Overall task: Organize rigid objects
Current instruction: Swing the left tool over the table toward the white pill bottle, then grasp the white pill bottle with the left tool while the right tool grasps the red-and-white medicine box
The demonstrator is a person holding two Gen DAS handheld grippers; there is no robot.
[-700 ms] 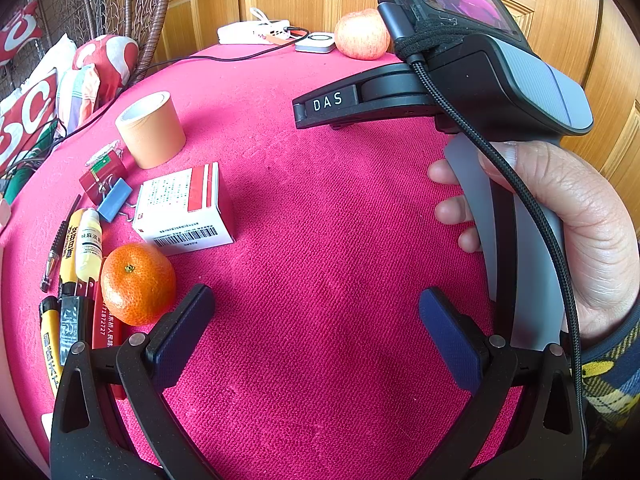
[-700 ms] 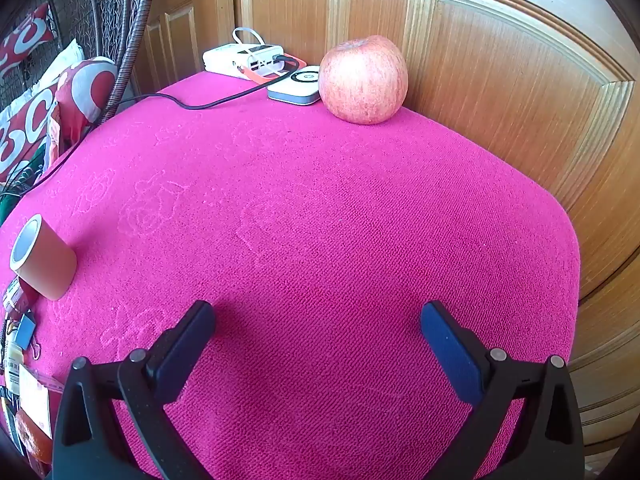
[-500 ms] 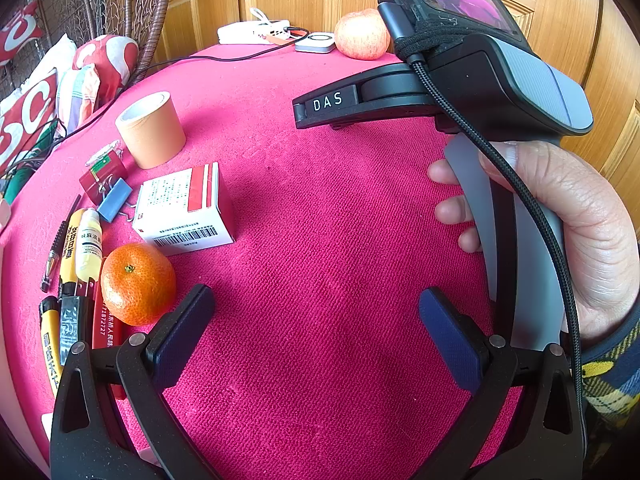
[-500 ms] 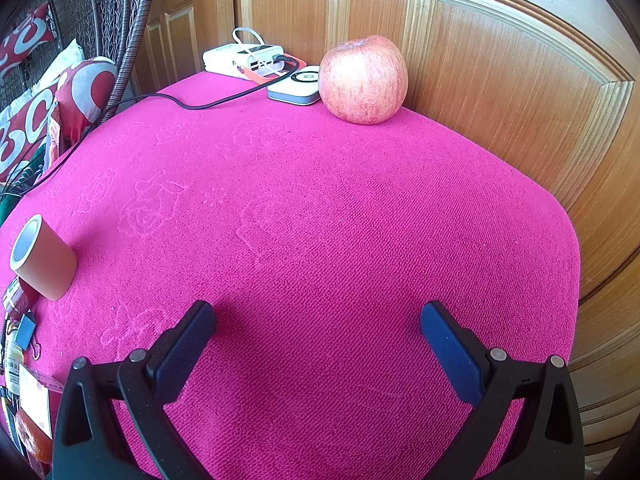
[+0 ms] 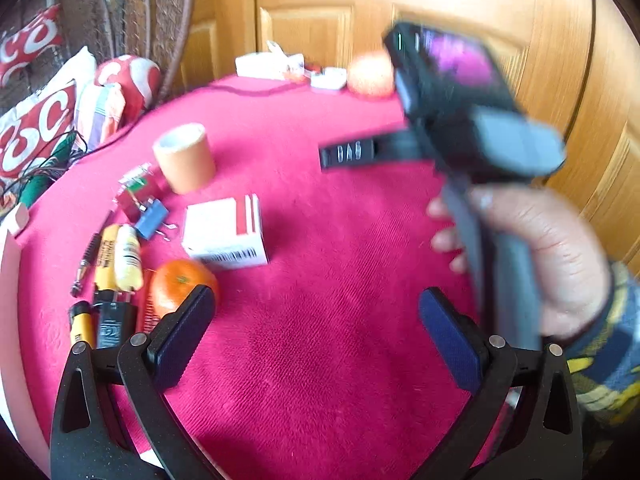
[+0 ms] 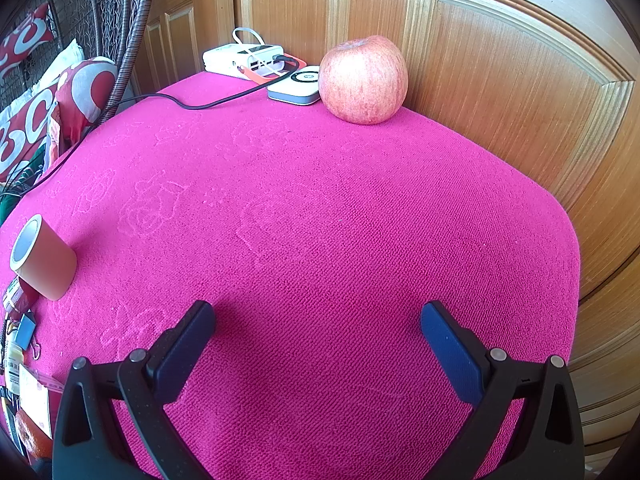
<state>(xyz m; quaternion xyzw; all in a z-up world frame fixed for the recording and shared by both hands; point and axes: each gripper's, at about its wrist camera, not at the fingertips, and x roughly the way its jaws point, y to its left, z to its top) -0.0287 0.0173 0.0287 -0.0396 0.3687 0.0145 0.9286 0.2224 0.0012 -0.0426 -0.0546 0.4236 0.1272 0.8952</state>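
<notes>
On the pink cloth table (image 5: pixel 320 240) a white and red box (image 5: pixel 226 228), an orange (image 5: pixel 176 284), a tan tape roll (image 5: pixel 184 156), binder clips (image 5: pixel 144 204) and several pens and tubes (image 5: pixel 116 260) lie at the left. My left gripper (image 5: pixel 316 328) is open and empty, its left finger just in front of the orange. My right gripper (image 6: pixel 318 344) is open and empty over bare cloth; its body (image 5: pixel 472 132) and the holding hand show blurred in the left wrist view. An apple (image 6: pixel 362 80) stands at the far edge, and the tape roll (image 6: pixel 42 258) shows at the left.
A white power bank (image 6: pixel 244 58) with cables and a small white device (image 6: pixel 296 86) sit by the apple. Wooden door panels (image 6: pixel 500 80) back the table. Red and white cushions (image 5: pixel 44 120) and a wicker chair stand at the left.
The left wrist view has shifted and blurred: my left gripper has moved, tilting the scene down and right. The right gripper's view is unchanged. Both stay open.
</notes>
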